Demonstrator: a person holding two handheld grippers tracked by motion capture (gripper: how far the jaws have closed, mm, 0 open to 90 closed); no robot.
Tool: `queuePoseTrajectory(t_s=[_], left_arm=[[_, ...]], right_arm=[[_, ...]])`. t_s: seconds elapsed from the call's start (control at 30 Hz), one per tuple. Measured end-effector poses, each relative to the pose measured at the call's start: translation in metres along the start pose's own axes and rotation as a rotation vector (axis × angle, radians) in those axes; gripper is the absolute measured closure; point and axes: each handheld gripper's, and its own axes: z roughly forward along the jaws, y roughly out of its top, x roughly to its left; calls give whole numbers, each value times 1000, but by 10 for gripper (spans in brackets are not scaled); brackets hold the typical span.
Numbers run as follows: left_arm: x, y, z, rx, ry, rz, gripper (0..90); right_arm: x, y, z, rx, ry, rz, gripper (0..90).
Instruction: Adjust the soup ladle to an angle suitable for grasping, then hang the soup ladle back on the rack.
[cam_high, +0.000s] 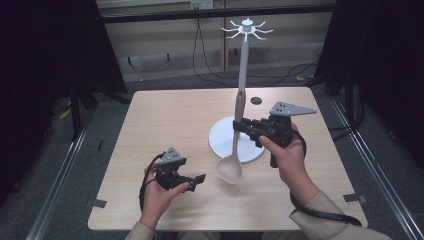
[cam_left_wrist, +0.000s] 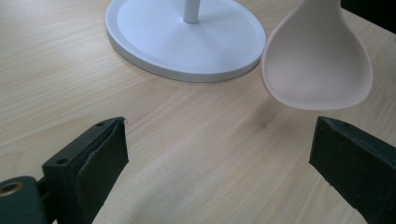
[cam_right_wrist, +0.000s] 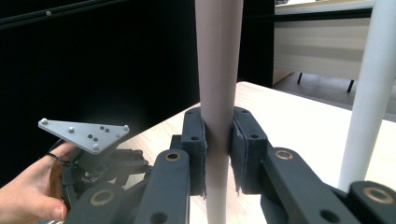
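A long pale pink spoon (cam_high: 237, 131) hangs upright with its bowl (cam_left_wrist: 317, 60) down, just above the table. My right gripper (cam_high: 238, 126) is shut on its handle (cam_right_wrist: 217, 93) about midway along, in front of the white stand's pole (cam_high: 243, 60). The stand has a round white base (cam_high: 220, 137) and a ring of hooks (cam_high: 247, 29) on top. My left gripper (cam_high: 199, 180) rests low on the table to the left of the spoon's bowl, open with nothing between its jaws (cam_left_wrist: 219, 158).
A small dark disc (cam_high: 256, 100) lies on the light wooden table (cam_high: 165, 120) behind the stand. Cables run along the floor beyond the table's far edge. Dark panels stand at both sides.
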Motion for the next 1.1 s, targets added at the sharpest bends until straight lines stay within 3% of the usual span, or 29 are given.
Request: queuePoseTrajectory(t_s=[0.2, 0.3, 1.1], left_arm=[[1, -3, 1, 38, 15, 32, 40], [2, -5, 1, 43, 6, 28, 40], [2, -4, 1, 29, -4, 17, 40]], right_arm=[[1, 9, 3, -7, 12, -3, 773], [1, 13, 4, -8, 13, -10, 773], [-3, 48, -1, -26, 28, -36, 772]])
